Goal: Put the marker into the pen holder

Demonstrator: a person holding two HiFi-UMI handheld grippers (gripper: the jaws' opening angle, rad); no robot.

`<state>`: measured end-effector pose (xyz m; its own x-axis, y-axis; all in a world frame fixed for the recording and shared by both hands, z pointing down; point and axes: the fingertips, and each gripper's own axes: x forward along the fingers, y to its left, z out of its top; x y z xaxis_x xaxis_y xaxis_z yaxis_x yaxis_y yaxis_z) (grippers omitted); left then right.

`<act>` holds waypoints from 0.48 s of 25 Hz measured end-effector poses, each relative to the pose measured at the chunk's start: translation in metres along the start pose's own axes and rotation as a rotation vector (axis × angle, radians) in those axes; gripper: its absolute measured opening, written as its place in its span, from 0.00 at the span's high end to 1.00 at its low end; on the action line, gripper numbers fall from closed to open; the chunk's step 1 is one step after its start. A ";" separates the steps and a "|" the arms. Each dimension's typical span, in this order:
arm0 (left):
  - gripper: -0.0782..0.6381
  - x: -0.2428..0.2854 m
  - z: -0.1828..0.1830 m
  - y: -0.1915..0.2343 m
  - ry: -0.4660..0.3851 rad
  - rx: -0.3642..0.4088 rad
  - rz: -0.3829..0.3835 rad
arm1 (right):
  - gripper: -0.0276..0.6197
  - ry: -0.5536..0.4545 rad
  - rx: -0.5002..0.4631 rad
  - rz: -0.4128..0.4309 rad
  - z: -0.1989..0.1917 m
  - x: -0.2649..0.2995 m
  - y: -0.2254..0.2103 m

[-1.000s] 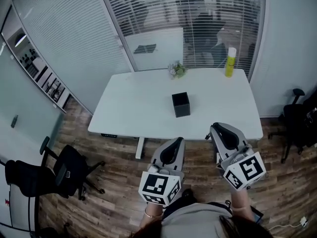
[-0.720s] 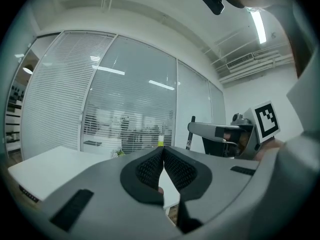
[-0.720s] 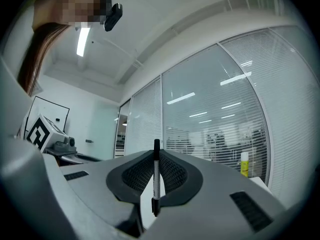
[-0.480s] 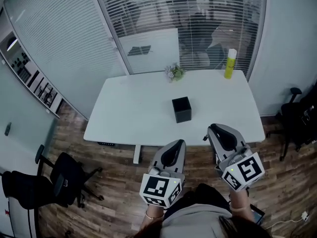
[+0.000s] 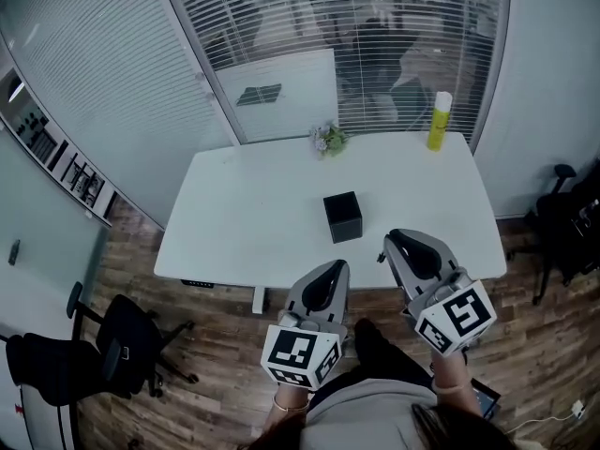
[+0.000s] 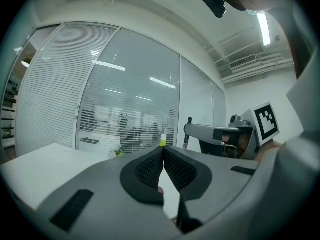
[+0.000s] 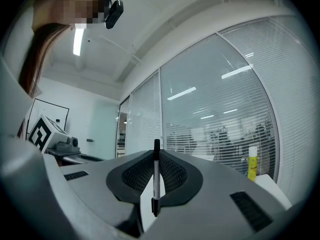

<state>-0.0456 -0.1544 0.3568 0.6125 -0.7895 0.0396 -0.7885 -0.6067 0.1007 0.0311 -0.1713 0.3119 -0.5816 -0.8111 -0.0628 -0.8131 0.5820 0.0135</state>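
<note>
A black square pen holder [image 5: 343, 217] stands near the middle of the white table [image 5: 244, 223]. My right gripper [image 5: 397, 242] hangs over the table's near edge, to the right of the holder and apart from it. Its jaws are shut on a slim marker [image 7: 156, 183] with a black cap, held upright between the pads. The marker is hidden in the head view. My left gripper [image 5: 330, 272] sits in front of the table edge, just below the holder, with its jaws closed and nothing in them [image 6: 162, 154].
A yellow bottle [image 5: 438, 120] stands at the table's far right corner and a small plant [image 5: 329, 139] at the far edge. Glass walls with blinds rise behind. Office chairs stand at the lower left [image 5: 122, 336] and at the right [image 5: 567, 223] on the wood floor.
The head view has shifted slightly, so the table sits a little lower and nearer. Both grippers have edged toward the table; their jaws are unchanged.
</note>
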 end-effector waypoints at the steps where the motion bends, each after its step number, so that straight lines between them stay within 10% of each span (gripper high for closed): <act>1: 0.86 0.004 0.000 0.004 0.002 -0.001 0.004 | 0.87 0.000 0.002 0.010 -0.001 0.005 -0.002; 12: 0.86 0.044 0.001 0.039 0.003 -0.009 0.030 | 0.87 0.008 0.002 0.078 -0.009 0.057 -0.024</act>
<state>-0.0494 -0.2133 0.3615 0.5891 -0.8068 0.0461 -0.8058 -0.5821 0.1089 0.0175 -0.2322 0.3173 -0.6436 -0.7635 -0.0531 -0.7651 0.6437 0.0165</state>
